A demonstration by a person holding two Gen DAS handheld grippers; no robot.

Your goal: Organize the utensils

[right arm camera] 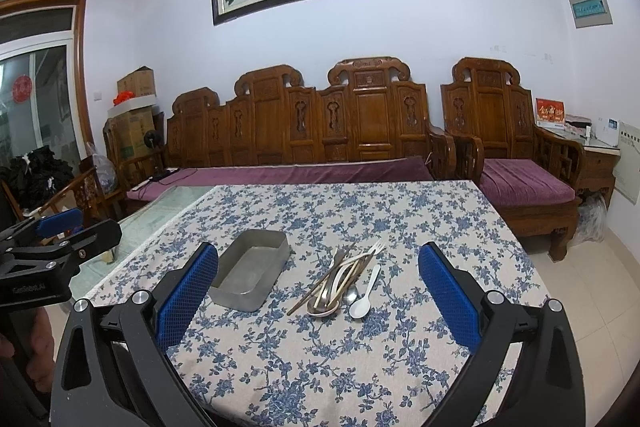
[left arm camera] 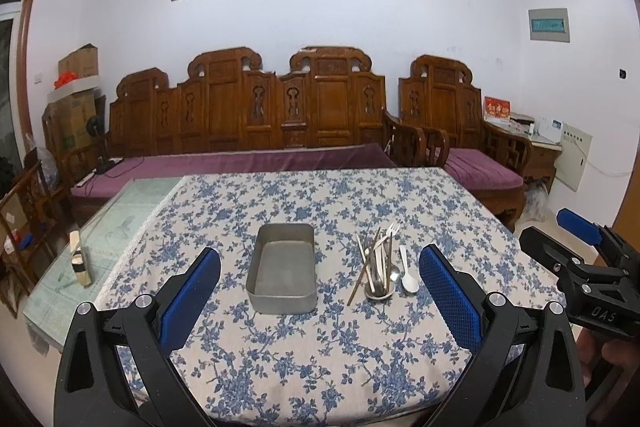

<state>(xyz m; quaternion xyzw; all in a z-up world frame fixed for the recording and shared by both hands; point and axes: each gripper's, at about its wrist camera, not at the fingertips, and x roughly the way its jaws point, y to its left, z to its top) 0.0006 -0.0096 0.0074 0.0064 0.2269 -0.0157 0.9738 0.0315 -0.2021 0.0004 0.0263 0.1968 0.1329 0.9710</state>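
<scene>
Both claws are held spread wide above the near edge of the floral-clothed counter (left arm camera: 320,355), nothing pinched: left claw (left arm camera: 320,303), right claw (right arm camera: 318,299). Ahead of the left claw, slightly left of centre, an empty grey rectangular metal tray (left arm camera: 283,267) is seen. A heap of thin metal and pale utensils (right arm camera: 340,279) lies dead ahead of the right claw, a white plastic spoon (right arm camera: 364,297) just beside it. Utensils are judged light, stiff, slippery; mid-handle is best gripped, one piece singled out.

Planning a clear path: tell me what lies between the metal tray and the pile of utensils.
Only bare flowered tablecloth separates the metal tray from the utensils, in both wrist views.
</scene>
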